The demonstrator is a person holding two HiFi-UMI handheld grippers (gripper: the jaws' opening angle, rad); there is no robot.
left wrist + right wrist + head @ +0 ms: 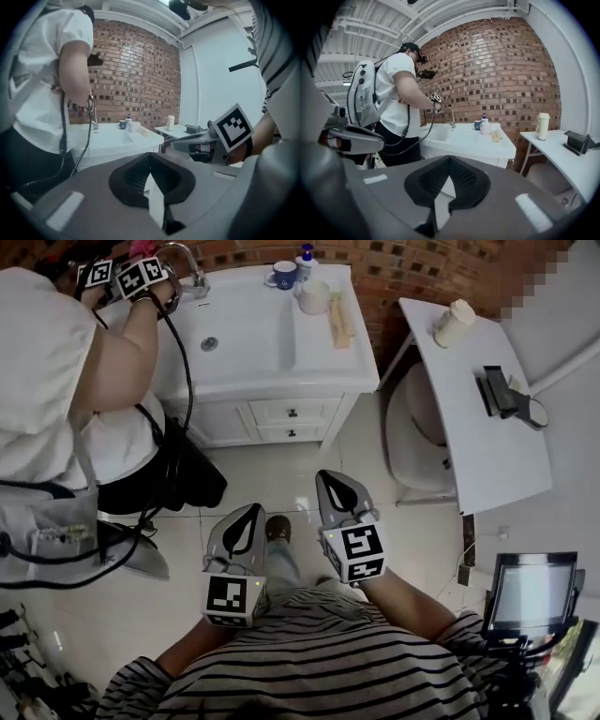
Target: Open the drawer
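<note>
left tool (251, 514), right tool (330, 480) closed, cabinet (323, 424) partly hidden

1. You hold both grippers low in front of your torso, side by side and a little apart, not touching each other.
2. Left gripper (251, 514): jaws together, tips meeting, gripping nothing. It points forward and slightly downward.
3. Right gripper (334, 486): jaws together and empty, with the same slight downward tilt. It sits a little further forward than the left.
4. Left marker cube (234, 599) and right marker cube (356, 552) sit at the rear of each gripper, just ahead of your wrists.
5. Your left forearm (192, 645) and right forearm (412, 601) come out bare from striped sleeves, elbows bent close to the body.
</note>
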